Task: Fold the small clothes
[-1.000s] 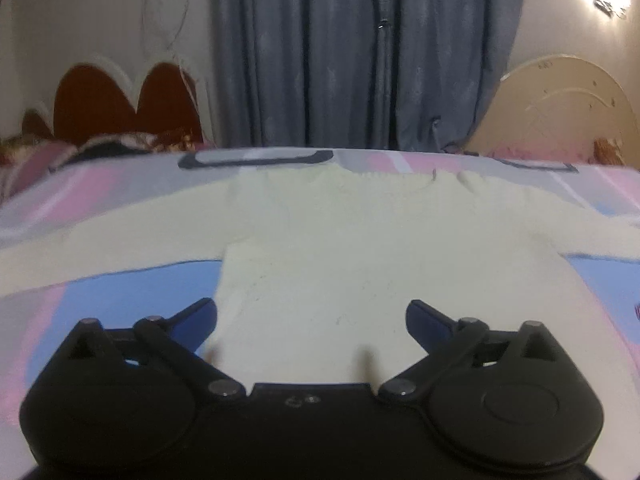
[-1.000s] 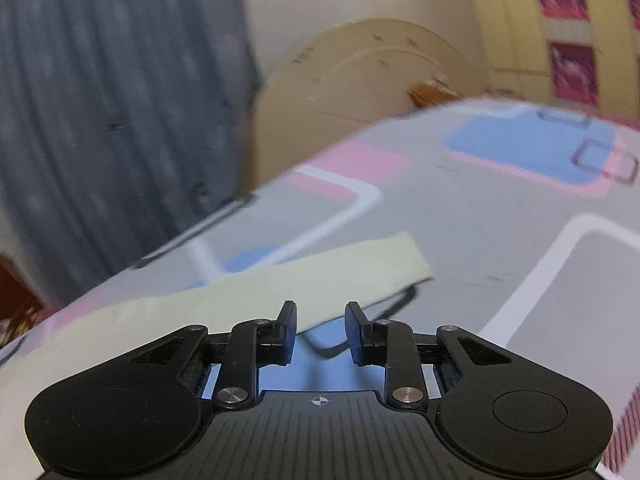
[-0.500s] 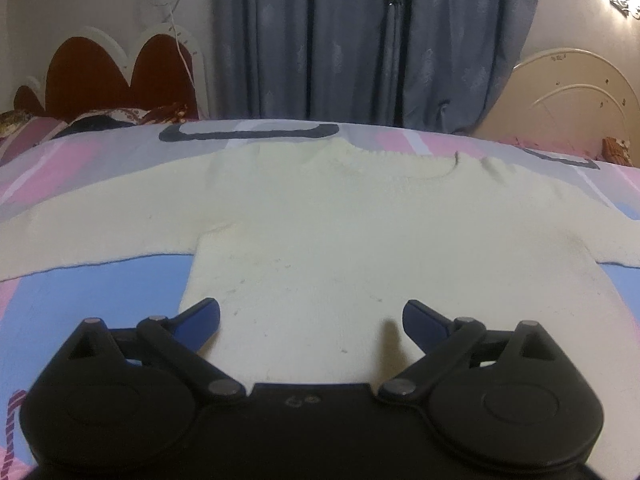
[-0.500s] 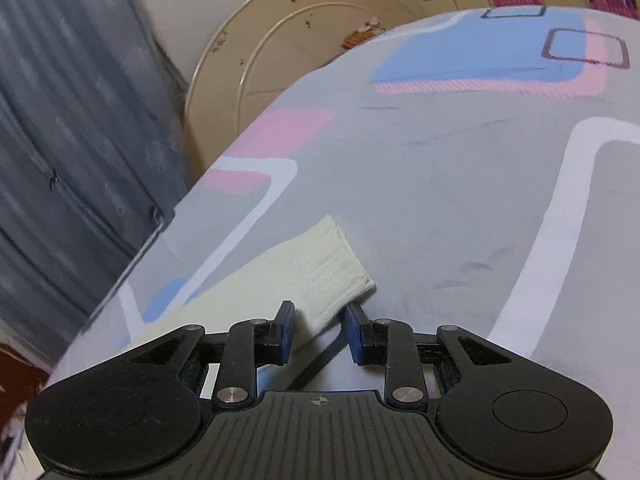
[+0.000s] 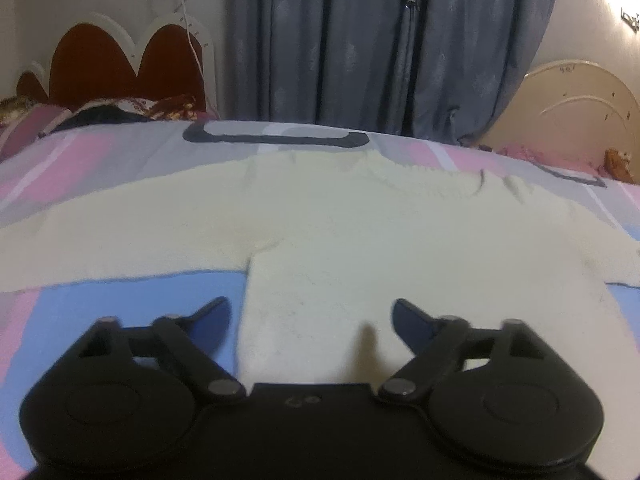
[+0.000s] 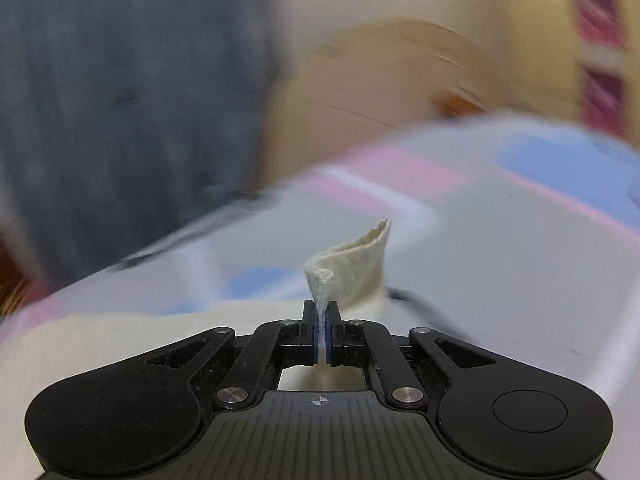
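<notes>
Left wrist view: bed point(image 5: 120, 312) covered by a sheet with pink, blue and grey blocks filled most of the frame. Cream sweater point(image 5: 340, 240) lay flat across it, front up, neck away from the camera, both sleeves spread out to the sides. Blue-grey curtains point(image 5: 380, 40) hung behind the bed; red scalloped headboard point(image 5: 112, 64) at far left, cream arched headboard point(image 5: 580, 108) at far right. Walls pale.

Left tongs point(image 5: 311, 314) hovered over the sweater's lower body, jaws wide apart, holding nothing.

Right wrist view, badly blurred: right tongs point(image 6: 322, 334) were clamped on the sleeve cuff point(image 6: 352, 268), the ribbed end standing up out of the jaws, clear of the sheet. Rest of that sleeve trailed off low left along the bed.

Step in hand, by my reading: first fold, right sleeve being brought in over the body. Next move likely calls for carrying the cuff across onto the chest and laying it flat before letting go. Left tongs seemed placed to pin the body or to take the other sleeve; could not tell which.
</notes>
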Demonstrator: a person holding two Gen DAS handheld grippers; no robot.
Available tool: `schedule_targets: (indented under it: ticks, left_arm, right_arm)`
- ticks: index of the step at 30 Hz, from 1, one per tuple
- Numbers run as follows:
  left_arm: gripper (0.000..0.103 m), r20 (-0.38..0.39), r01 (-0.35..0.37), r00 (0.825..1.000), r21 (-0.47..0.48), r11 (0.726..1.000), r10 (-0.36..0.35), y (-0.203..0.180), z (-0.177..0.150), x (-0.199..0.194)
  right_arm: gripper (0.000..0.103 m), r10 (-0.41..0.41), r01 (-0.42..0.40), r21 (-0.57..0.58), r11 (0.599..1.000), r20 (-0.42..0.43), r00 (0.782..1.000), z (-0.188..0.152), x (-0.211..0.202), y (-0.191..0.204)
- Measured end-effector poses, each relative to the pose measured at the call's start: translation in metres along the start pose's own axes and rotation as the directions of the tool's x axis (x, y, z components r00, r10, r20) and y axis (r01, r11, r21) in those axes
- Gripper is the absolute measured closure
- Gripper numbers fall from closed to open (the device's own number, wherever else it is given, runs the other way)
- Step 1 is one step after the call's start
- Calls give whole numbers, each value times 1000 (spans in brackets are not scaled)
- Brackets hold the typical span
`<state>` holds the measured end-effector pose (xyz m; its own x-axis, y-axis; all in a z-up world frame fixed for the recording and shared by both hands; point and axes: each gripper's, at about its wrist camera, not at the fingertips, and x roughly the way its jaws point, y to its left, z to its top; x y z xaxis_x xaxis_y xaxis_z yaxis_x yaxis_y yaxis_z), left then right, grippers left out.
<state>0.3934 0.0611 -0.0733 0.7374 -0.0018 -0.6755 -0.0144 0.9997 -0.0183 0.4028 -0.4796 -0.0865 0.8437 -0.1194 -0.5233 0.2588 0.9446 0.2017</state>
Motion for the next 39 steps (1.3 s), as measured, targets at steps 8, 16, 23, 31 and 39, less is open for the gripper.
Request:
schedule_targets:
  ticks: [8,16,23,31,39]
  left_arm:
    - [27,19,15,1000,-60,998,-14,8,14,-3]
    - [25,32,114,993,-108,988,-112,-5,18,6]
    - [53,-22,326,942,-174,929,-335,-61,29,49]
    - [100,-57,328,939,-150,933,-340,-93,34,86]
    - [100,65,152,987,-139,978,-144,-7,34,52]
  right_arm:
    - [101,384,-398,-232,887,-106,917,-57,0,217]
    - [81,433,-490,-375,787,-231,871,-125,-19,280]
    - [81,351,-391,-277,878,-185,918,-109,-30,218]
    - [81,266,-309,-214,927,-204,942,-91,-32,165]
    - [81,265,-307,-197,931,-211,941,-89,-31,152]
